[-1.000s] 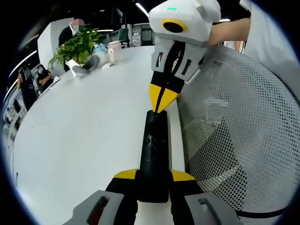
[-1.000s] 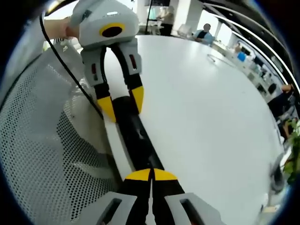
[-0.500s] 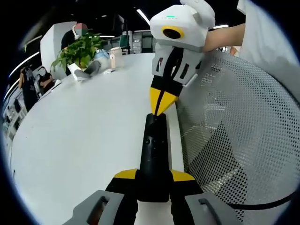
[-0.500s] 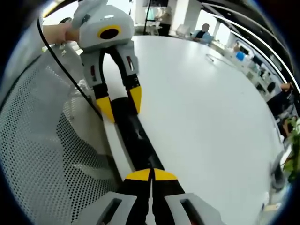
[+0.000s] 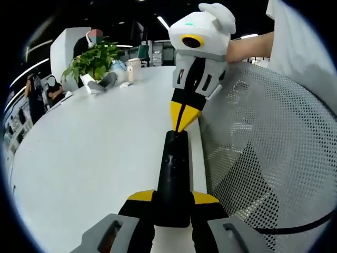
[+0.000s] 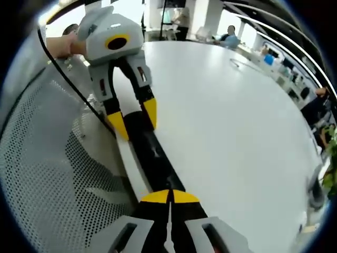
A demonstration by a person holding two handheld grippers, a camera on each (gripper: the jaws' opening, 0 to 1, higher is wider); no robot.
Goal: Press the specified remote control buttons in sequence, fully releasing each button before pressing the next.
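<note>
Left gripper (image 5: 172,203) clamps remote (image 5: 172,174); closed right gripper (image 5: 184,122) seemingly touches it.

My left grey gripper with yellow fingertips (image 5: 172,199) has its jaws spread and clamped on the sides of a slim black bar. My right grey, yellow-tipped gripper (image 5: 182,125) points down at the bar's far end, jaws pressed together. A bare forearm (image 5: 251,46) extends behind it.
</note>
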